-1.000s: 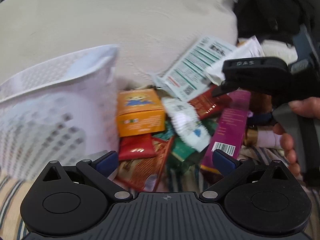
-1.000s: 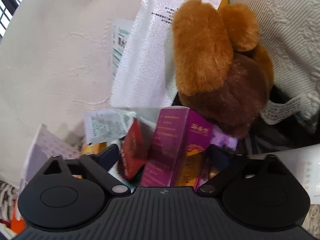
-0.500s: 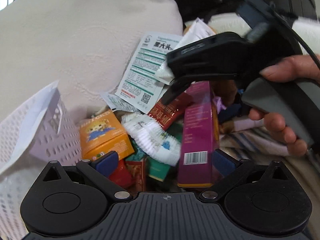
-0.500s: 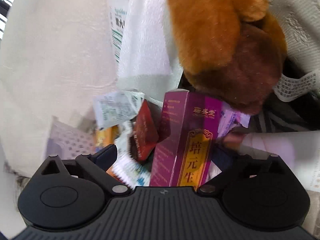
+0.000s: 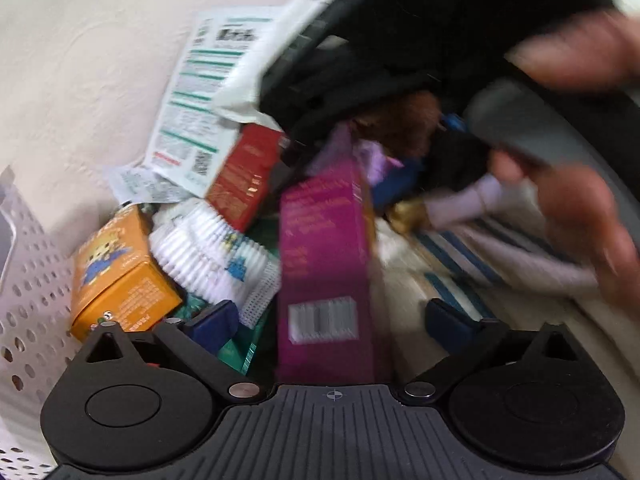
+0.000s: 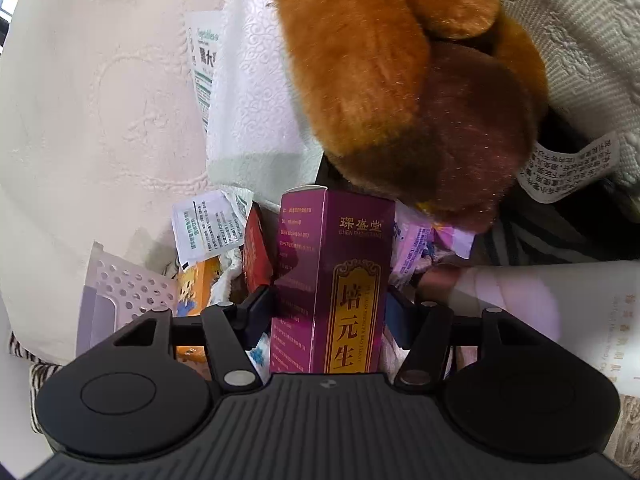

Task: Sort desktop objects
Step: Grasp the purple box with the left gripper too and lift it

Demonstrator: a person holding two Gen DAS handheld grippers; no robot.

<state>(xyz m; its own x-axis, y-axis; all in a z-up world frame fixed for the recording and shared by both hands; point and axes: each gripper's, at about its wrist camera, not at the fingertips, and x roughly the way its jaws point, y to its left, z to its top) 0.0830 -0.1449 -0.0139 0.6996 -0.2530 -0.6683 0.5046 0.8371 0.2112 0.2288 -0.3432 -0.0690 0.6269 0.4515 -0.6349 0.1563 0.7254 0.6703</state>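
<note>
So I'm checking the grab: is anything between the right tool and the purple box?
Nothing visible: the purple box stands upright between the right tool's fingers, which have just been closing on it. The brown plush toy lies beyond.

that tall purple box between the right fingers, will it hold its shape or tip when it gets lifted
The purple box looks like thin printed carton with crisp edges, so probably stiff enough to lift, though a hard squeeze may dent it. It is tall and narrow and stands among loose packets, so likely to tip if nudged. The right gripper has been closing; its fingers flank the lower half, which should steady it.
</note>
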